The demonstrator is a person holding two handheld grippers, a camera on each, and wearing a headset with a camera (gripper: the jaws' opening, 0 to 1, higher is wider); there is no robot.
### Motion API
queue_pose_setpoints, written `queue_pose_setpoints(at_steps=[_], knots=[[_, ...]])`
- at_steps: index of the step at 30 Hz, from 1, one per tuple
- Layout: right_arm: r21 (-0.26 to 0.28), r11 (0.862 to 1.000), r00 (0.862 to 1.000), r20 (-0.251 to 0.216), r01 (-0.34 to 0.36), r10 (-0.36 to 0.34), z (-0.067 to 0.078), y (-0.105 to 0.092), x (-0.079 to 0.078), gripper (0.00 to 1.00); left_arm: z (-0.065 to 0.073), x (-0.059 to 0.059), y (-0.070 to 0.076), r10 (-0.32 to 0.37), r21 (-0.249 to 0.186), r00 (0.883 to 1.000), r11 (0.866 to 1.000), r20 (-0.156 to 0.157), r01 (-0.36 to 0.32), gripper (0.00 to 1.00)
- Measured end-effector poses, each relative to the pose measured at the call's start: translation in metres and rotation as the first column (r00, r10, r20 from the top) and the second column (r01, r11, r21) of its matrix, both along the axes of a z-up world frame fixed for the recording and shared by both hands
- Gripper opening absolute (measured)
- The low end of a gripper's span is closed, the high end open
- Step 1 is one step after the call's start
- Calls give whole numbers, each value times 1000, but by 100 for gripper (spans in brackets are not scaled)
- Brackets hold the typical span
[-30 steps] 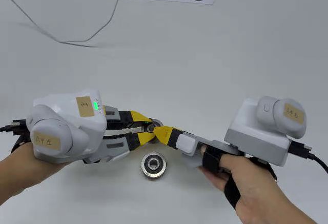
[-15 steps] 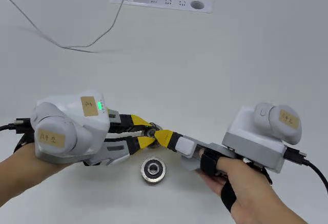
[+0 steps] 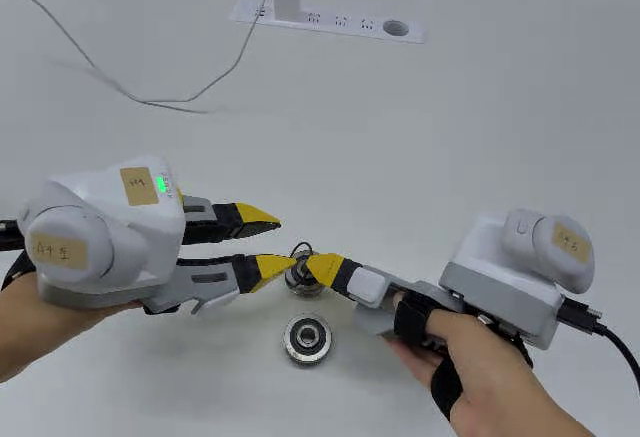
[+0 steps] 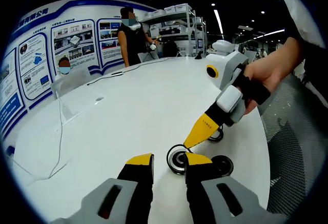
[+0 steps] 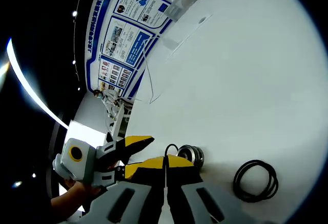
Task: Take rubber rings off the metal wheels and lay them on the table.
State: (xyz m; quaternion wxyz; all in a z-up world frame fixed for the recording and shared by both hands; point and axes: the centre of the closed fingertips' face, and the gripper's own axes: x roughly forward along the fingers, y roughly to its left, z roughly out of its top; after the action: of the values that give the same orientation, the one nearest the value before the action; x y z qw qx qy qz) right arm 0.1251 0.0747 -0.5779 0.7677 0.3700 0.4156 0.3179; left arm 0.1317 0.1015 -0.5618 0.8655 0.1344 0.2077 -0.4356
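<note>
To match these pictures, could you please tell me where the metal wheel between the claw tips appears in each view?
Head view: the metal wheel sits low centre, between the yellow tips.
Left gripper view: lower centre, the metal wheel lies just beyond the open left gripper.
Right gripper view: lower centre, the metal wheel is right of that claw's tip.
Shared landmark: the right gripper, its yellow tip at the wheel.

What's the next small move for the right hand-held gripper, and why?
Probably draw the right hand-held gripper back to peel the black rubber ring clear of the silver metal wheel: its jaws look shut on a lifted loop, and the left hand-held gripper is open, off the wheel.
</note>
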Motion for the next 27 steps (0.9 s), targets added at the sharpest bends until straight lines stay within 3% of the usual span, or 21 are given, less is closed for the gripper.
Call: queue_pose_setpoints(at_steps=[5,12,17,27], knots=[[18,999,999,16,29,-29,14,-10,4,1,3,-1,1,-1,5,1000,1000,13,1,34],[1,995,995,12,104,-104,15,-45,6,1,7,-5,4,4,8,1000,1000,20,-4,45],[-15,983,982,-41,183,-184,1,-76,1,1,15,-12,3,13,-11,1000,1000,24,-13,49],[-50,973,968,-110,223,-228,-23,-102,-27,1,20,-23,4,25,-24,999,999,28,-25,57]])
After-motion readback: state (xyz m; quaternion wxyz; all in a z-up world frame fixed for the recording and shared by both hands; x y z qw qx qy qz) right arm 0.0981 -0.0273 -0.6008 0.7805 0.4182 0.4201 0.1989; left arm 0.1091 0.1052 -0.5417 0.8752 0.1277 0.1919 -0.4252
